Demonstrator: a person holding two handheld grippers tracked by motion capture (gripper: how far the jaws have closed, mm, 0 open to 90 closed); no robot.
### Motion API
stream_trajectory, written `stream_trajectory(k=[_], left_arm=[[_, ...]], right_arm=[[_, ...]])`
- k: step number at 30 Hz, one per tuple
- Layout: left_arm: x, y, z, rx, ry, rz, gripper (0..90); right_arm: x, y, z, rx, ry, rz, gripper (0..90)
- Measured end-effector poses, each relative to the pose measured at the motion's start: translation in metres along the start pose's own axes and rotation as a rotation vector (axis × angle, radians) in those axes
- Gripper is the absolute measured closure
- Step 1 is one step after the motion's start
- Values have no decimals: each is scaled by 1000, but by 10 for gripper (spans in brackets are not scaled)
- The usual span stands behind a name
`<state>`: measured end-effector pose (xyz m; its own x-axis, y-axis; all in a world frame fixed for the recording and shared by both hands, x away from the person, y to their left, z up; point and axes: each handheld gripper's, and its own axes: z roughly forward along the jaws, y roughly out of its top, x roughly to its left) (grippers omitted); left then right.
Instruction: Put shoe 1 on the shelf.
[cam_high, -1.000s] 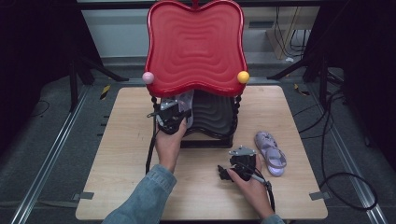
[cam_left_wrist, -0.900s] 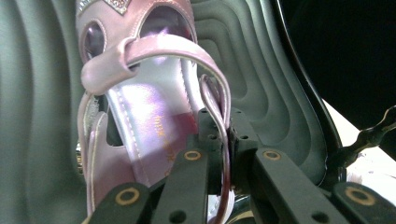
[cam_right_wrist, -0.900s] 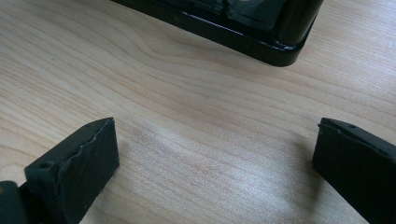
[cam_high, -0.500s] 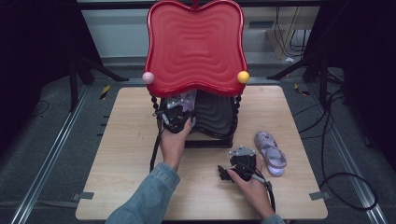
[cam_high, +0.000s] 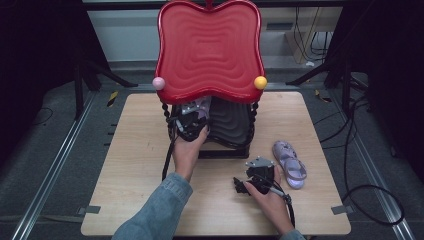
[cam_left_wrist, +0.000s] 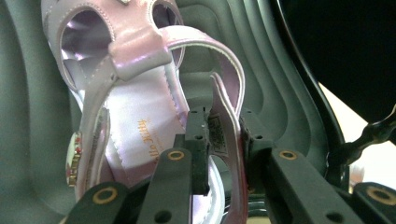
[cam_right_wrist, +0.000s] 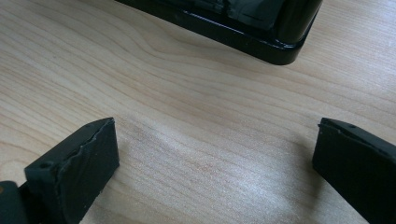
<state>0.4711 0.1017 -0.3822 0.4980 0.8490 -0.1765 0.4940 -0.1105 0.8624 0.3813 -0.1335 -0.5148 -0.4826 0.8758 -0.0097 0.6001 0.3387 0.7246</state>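
Left gripper (cam_left_wrist: 219, 140) pinching the strap of a lilac sandal (cam_left_wrist: 135, 107), held over the black ribbed lower shelf (cam_high: 235, 122) of the rack, close beneath the red top tray (cam_high: 210, 50). Little headroom there; beaded posts (cam_high: 253, 117) at the corners. Right gripper (cam_right_wrist: 215, 154) spread wide, low over bare table (cam_high: 135, 145), near the shelf's front edge. Second sandal (cam_high: 289, 164) just right of it, by the table's right side.

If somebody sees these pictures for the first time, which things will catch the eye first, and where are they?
The big red wavy tray on top of the black rack at the table's far middle stands out first. Under it, the left tool grips the strap of a lilac sandal over the rack's lower shelf. Its twin sandal lies on the table, beside the open right tool.
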Motion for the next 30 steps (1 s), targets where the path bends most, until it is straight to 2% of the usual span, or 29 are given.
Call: stream_trajectory(k=[2, 6, 9, 12, 18, 20, 23, 30], left_arm=[[0, 1, 0, 9, 4, 14, 765], [0, 1, -1, 6, -9, 1, 748], [-2, 1, -1, -10, -18, 2, 701], [-4, 2, -4, -26, -27, -14, 633], [-13, 6, -19, -69, -18, 13, 514], [-16, 6, -25, -65, -27, 31, 485], [-22, 5, -33, -79, -15, 74, 459], [-30, -8, -54, -90, -16, 132, 382]], right_arm=[[0, 0, 0, 0, 0, 0, 7], [0, 0, 0, 0, 0, 0, 7], [0, 0, 0, 0, 0, 1, 7], [0, 0, 0, 0, 0, -1, 7], [0, 0, 0, -1, 0, -1, 7], [0, 0, 0, -1, 0, -1, 7], [0, 0, 0, -1, 0, -1, 7], [0, 0, 0, 0, 0, 0, 7]])
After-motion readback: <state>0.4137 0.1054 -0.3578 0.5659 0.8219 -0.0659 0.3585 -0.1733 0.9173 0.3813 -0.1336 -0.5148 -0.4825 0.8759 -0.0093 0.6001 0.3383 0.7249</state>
